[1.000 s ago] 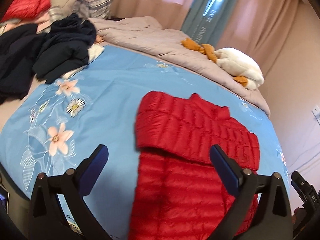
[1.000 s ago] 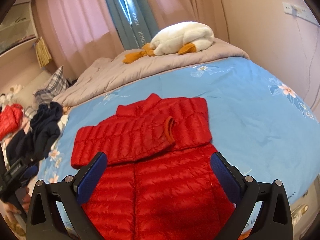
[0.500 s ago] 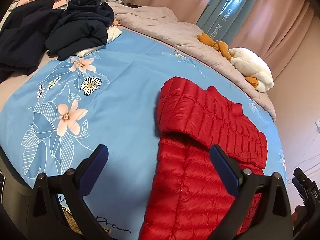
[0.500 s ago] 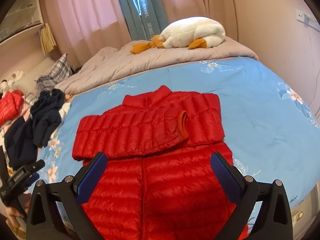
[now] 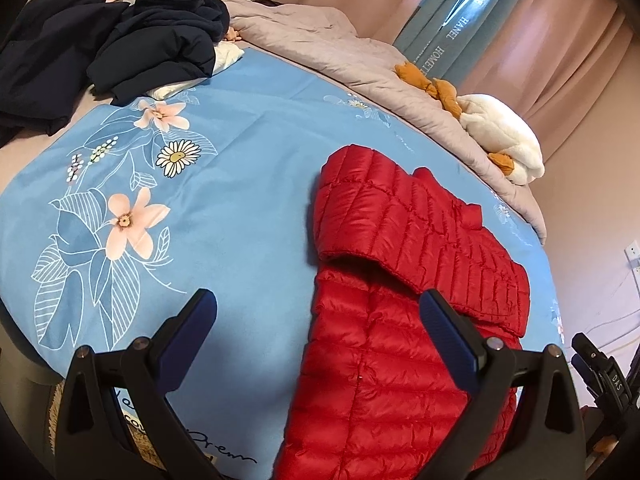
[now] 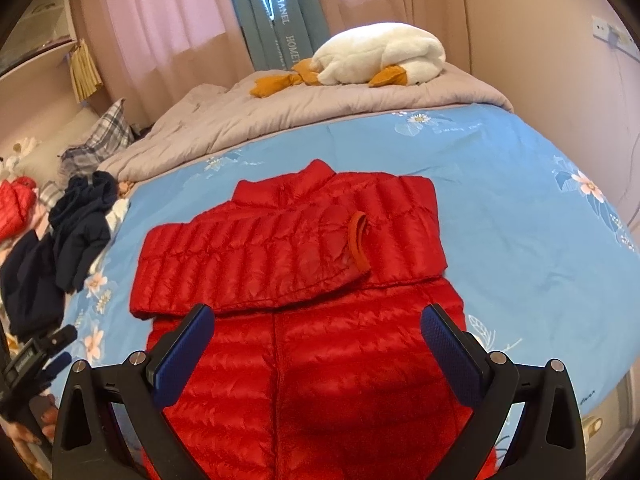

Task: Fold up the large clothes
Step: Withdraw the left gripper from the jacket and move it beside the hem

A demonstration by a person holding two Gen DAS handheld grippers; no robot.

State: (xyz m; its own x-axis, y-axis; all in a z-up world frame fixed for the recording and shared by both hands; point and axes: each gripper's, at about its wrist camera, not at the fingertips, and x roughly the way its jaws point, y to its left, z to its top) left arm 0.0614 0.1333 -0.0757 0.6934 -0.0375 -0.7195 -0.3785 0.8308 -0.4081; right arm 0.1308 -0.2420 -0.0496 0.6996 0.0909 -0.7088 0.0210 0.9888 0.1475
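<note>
A red quilted down jacket (image 6: pixel 304 264) lies flat on the blue floral bedspread (image 6: pixel 500 208), collar toward the far side. Both sleeves are folded across its chest, and an orange-trimmed cuff (image 6: pixel 359 242) lies on top. In the left wrist view the same jacket (image 5: pixel 404 280) fills the lower right. My left gripper (image 5: pixel 318 318) hovers open over the jacket's left edge and holds nothing. My right gripper (image 6: pixel 318 330) is open above the jacket's lower body, also with nothing in it.
A pile of dark navy clothes (image 5: pixel 132 36) sits at the far left of the bed. A grey duvet (image 6: pixel 320 108) and a white plush duck (image 6: pixel 380 54) lie at the far side. Curtains (image 6: pixel 168 28) hang behind. The other gripper (image 6: pixel 36 354) shows at lower left.
The left wrist view has swung right and dropped closer to the bed, so the jacket looks larger. The right wrist view moved in slightly. The jacket has not moved and both grippers stay open.
</note>
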